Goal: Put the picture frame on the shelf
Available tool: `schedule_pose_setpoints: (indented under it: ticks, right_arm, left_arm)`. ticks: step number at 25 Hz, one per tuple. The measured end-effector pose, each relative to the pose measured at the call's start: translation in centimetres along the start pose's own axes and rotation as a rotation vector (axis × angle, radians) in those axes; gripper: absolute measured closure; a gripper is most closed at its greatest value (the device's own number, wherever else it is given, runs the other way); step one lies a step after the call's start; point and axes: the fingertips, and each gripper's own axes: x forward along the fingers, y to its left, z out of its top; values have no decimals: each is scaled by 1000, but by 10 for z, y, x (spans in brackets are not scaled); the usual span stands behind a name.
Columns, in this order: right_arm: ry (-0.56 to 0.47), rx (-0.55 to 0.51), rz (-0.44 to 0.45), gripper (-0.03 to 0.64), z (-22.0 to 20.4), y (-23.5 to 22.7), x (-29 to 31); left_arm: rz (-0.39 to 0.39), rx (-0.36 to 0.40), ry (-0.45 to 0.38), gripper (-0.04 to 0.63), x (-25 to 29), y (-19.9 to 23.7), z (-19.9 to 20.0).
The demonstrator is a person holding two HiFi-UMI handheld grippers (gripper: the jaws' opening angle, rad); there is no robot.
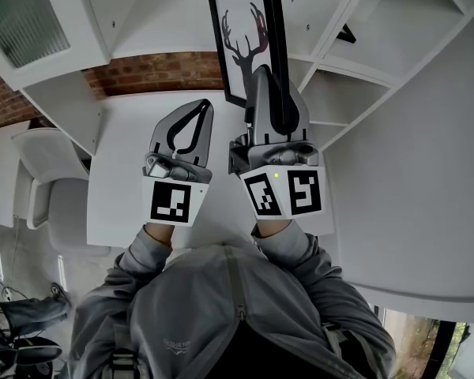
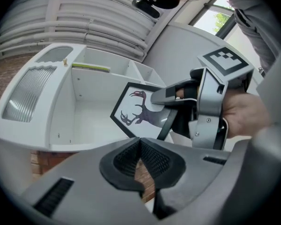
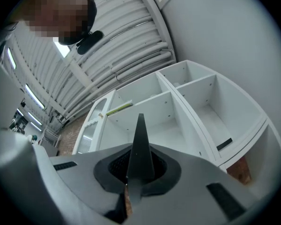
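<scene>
The picture frame (image 1: 243, 39) is black with a deer silhouette on white. My right gripper (image 1: 272, 81) is shut on its lower right edge and holds it upright above the white table, in front of the white shelf unit (image 1: 344, 93). From the left gripper view, the frame (image 2: 139, 110) hangs before an open shelf compartment (image 2: 84, 107), with the right gripper (image 2: 177, 108) clamped on it. The right gripper view sees the frame edge-on (image 3: 140, 144) between its pads, with the shelf's compartments (image 3: 178, 111) beyond. My left gripper (image 1: 199, 107) is shut and empty, just left of the right one.
The white table (image 1: 134, 133) runs under both grippers. A white chair (image 1: 55, 188) stands at its left, with brick wall (image 1: 158, 69) behind. A ribbed-glass cabinet door (image 1: 24, 14) is upper left. A small black object (image 1: 346, 32) lies in one compartment and a yellow-green strip (image 2: 91, 68) in another.
</scene>
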Motion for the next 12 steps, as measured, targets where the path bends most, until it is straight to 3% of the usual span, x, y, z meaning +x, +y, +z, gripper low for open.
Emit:
schedule_pose_setpoints:
  ticks: [10,12]
  right_arm:
    - [24,281,-39,584,-18,-24,19]
    - [27,329,-42,584,-21,-28,21]
  left_arm:
    - [-38,102,55,586,15,1,-13]
    - [-63,119,74,530,18,1,-19]
